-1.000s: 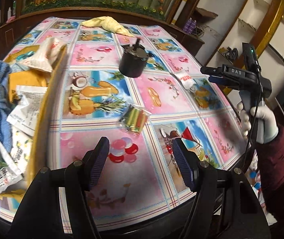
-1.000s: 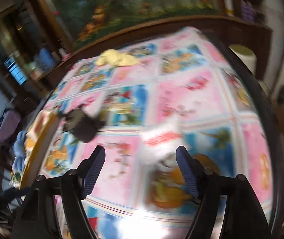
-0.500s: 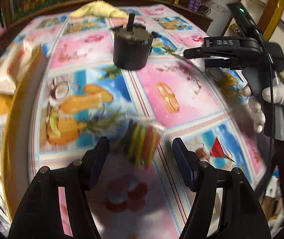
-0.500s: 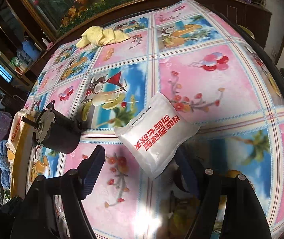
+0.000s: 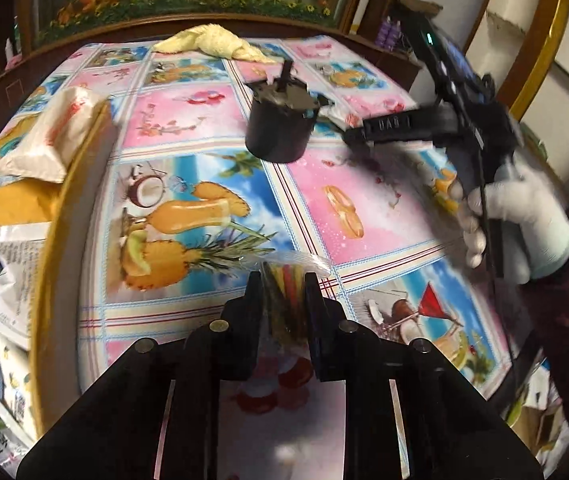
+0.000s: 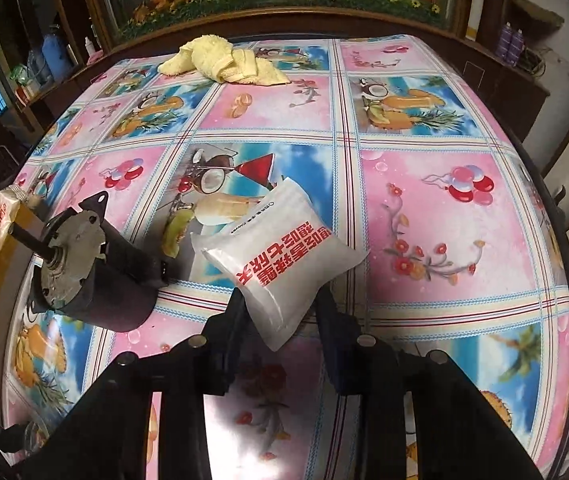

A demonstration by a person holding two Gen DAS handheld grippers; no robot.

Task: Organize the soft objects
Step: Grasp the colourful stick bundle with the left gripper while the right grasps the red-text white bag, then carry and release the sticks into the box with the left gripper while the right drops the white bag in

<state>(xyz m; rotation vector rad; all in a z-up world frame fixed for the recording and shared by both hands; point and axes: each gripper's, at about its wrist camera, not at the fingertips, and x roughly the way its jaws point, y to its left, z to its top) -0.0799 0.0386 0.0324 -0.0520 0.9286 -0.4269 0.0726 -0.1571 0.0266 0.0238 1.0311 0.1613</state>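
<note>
The right hand-held gripper (image 5: 348, 134) is motion-blurred, and the colourful packet (image 5: 284, 280) sits half hidden between black fingers.

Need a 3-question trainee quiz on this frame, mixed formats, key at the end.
1. True or false: the left gripper is shut on the packet of coloured sticks.
2. Multiple choice: the yellow towel lies A) at the far edge of the table, B) in the right gripper, C) on the motor.
3. Fill in: the right gripper's jaws flank the near corner of the white ____ with red print.

Key: 1 true; 2 A; 3 pouch.
</note>
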